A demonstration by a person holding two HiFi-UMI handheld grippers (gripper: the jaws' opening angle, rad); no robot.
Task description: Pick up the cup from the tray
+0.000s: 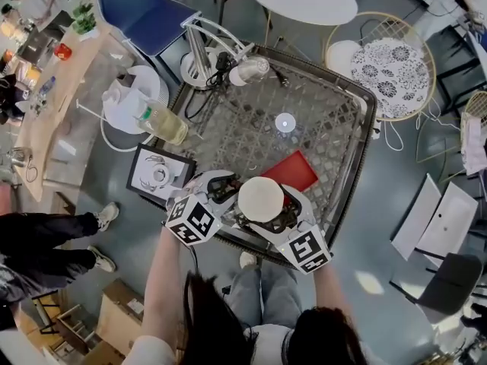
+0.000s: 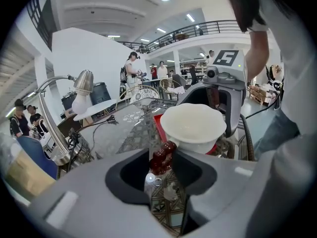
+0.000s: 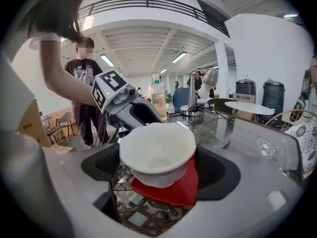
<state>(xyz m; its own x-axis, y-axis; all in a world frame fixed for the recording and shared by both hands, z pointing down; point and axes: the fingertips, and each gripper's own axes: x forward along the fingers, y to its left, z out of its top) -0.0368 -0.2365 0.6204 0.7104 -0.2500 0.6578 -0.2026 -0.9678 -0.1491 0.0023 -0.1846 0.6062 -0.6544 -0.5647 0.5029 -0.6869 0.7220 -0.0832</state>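
Observation:
The white cup (image 1: 260, 198) with a wavy rim is over the near corner of the red tray (image 1: 293, 169) on the glass table. In the right gripper view the cup (image 3: 157, 152) fills the gap between my right gripper's (image 3: 158, 175) wide-set jaws, its rim reaching both, with the red tray (image 3: 173, 190) beneath it. My left gripper (image 2: 161, 160) has its jaws nearly together on a dark red knobbly handle (image 2: 162, 155) at the cup's (image 2: 194, 125) side. From the head view the left gripper (image 1: 226, 195) and right gripper (image 1: 283, 217) flank the cup.
The table (image 1: 228, 128) has a woven pattern under glass and a raised dark rim. A desk lamp (image 1: 247, 70) with cables stands at its far left corner, and a small round light spot (image 1: 285, 122) shows mid-table. Stools, chairs and a bottle (image 1: 163, 122) surround it.

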